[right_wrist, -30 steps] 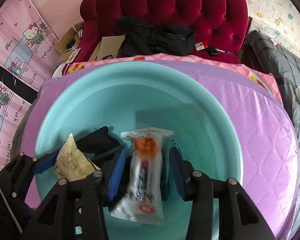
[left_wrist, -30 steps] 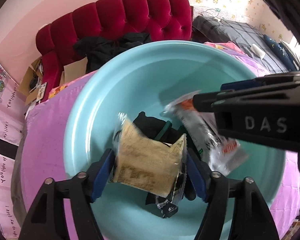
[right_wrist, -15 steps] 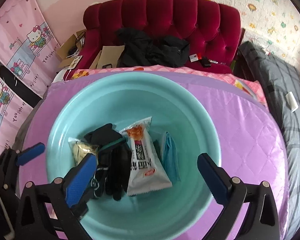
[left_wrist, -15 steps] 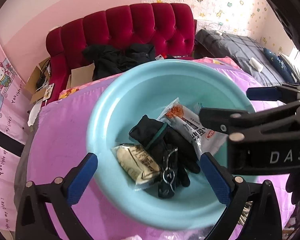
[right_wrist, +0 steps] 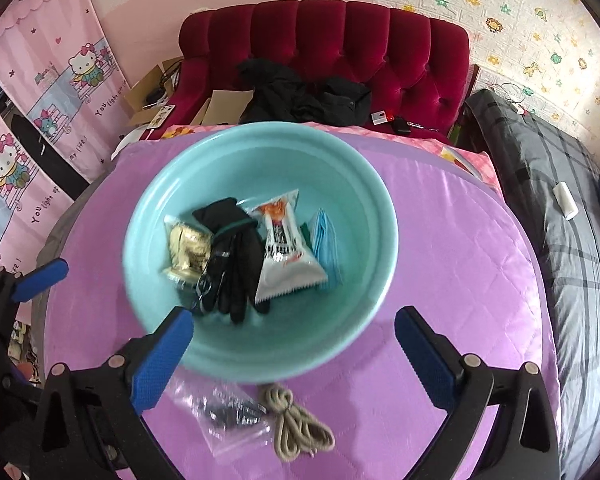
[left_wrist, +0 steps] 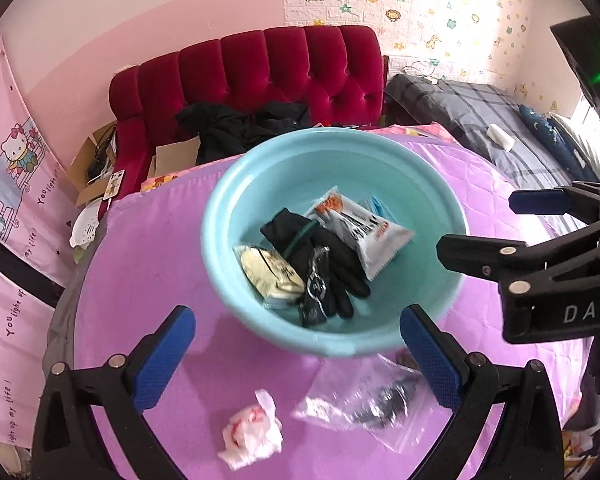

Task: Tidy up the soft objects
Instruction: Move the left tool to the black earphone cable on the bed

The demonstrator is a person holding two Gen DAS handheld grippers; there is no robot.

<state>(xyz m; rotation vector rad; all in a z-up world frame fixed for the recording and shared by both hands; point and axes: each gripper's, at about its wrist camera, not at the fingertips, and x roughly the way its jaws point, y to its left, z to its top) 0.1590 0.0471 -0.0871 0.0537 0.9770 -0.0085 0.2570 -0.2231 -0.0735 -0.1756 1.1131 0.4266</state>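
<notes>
A teal basin (left_wrist: 236, 200) (right_wrist: 364, 184) sits on the purple quilted table. It holds a tan packet (left_wrist: 270, 272) (right_wrist: 186, 248), black gloves (left_wrist: 320, 252) (right_wrist: 236, 252), a white snack bag (left_wrist: 364, 232) (right_wrist: 286, 252) and a blue cloth (right_wrist: 326, 244). My left gripper (left_wrist: 298, 354) is open and empty, above the table in front of the basin. My right gripper (right_wrist: 294, 354) is open and empty, also in front of the basin. A crumpled white tissue (left_wrist: 252, 432), a clear plastic bag (left_wrist: 364, 400) (right_wrist: 228, 416) and a beige cord (right_wrist: 296, 420) lie on the table near the grippers.
A red tufted sofa (left_wrist: 260, 76) (right_wrist: 340, 48) with black clothes stands behind the table. A grey plaid bed (left_wrist: 480, 120) (right_wrist: 560, 200) lies to the right. Pink curtains (right_wrist: 40, 120) hang at the left.
Both grippers let go of the tan packet and the snack bag, which now lie in the basin. Both opened wide and drew back and up from the basin.
</notes>
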